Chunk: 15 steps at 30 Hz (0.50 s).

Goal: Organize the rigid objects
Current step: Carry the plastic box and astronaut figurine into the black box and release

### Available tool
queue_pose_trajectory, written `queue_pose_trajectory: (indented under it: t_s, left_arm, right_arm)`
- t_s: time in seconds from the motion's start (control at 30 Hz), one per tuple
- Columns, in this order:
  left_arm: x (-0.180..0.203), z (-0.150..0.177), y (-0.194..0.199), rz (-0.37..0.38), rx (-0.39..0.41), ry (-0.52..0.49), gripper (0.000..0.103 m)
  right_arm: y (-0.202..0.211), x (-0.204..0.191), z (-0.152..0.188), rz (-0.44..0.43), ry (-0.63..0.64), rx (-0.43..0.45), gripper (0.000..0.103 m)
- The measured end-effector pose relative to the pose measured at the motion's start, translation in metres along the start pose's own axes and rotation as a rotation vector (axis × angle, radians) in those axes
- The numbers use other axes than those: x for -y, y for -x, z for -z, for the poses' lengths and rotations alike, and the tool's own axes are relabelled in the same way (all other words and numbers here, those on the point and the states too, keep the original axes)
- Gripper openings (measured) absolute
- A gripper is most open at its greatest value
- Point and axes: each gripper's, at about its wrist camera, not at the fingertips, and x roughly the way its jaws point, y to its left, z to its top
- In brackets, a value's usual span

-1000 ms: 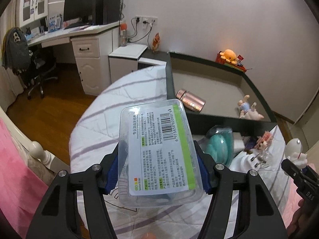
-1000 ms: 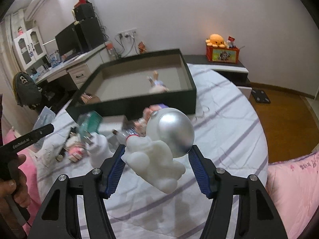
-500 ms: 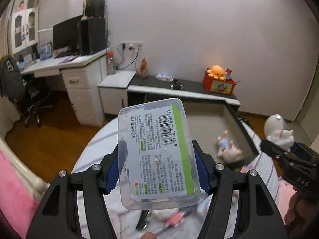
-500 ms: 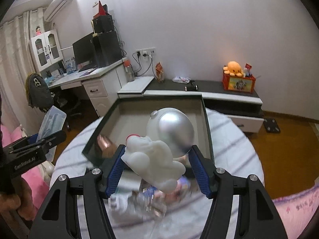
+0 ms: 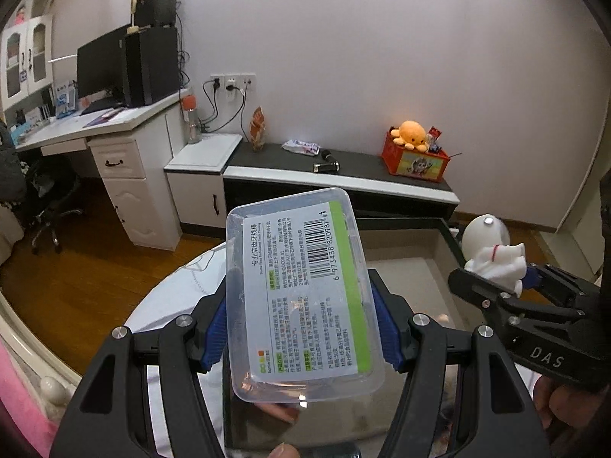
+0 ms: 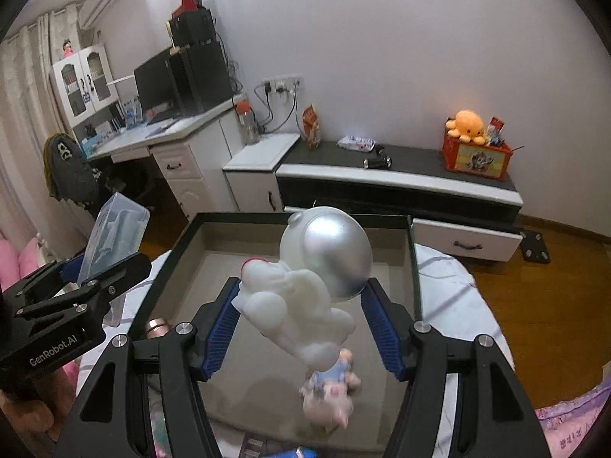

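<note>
My left gripper (image 5: pixel 301 328) is shut on a clear plastic box (image 5: pixel 299 294) with a white and green label, held up above the near edge of a dark-walled tray (image 5: pixel 445 229). In the right wrist view the same box (image 6: pixel 114 233) and left gripper (image 6: pixel 95 278) show at the left. My right gripper (image 6: pixel 301 324) is shut on a white astronaut figure (image 6: pixel 309 278) with a silver helmet, hanging over the tray (image 6: pixel 414 263). From the left wrist view that astronaut (image 5: pixel 490 252) appears at the right. Inside the tray lie a small pink doll (image 6: pixel 332 389) and a copper bottle (image 6: pixel 154 326).
The tray rests on a round table with a white striped cloth (image 6: pixel 454 297). Behind it stand a low dark-topped cabinet (image 6: pixel 401 175) with an orange plush toy on a red box (image 6: pixel 473 141), and a white desk (image 5: pixel 114 141) with a monitor. Wooden floor lies around.
Both grippers have risen and moved forward over the tray, each still gripping its object. The loose items on the cloth in front of the tray have dropped out of view.
</note>
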Motion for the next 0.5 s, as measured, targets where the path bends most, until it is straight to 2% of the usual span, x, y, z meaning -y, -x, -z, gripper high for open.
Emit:
queue_pose_trajectory:
  t_s: [0.23,0.4,0.47,0.5]
  left_arm:
    - [0.008,-0.003,-0.062,-0.003,-0.125,-0.027,0.066]
    - [0.008,0.005,-0.089,-0.012,-0.204,-0.017,0.066]
    - [0.008,0.006,-0.094,-0.022,-0.221,-0.022,0.072]
    - [0.008,0.007,-0.095,-0.028,-0.23,-0.025,0.082]
  right_arm:
    - [-0.062,0.012,-0.007,-0.003,0.0,-0.135,0.065]
    - [-0.088,0.021,-0.007,0.007,0.002,-0.217,0.065]
    - [-0.096,0.024,-0.005,0.012,0.015,-0.247,0.065]
    - [-0.099,0.024,-0.004,0.01,0.017,-0.26,0.065]
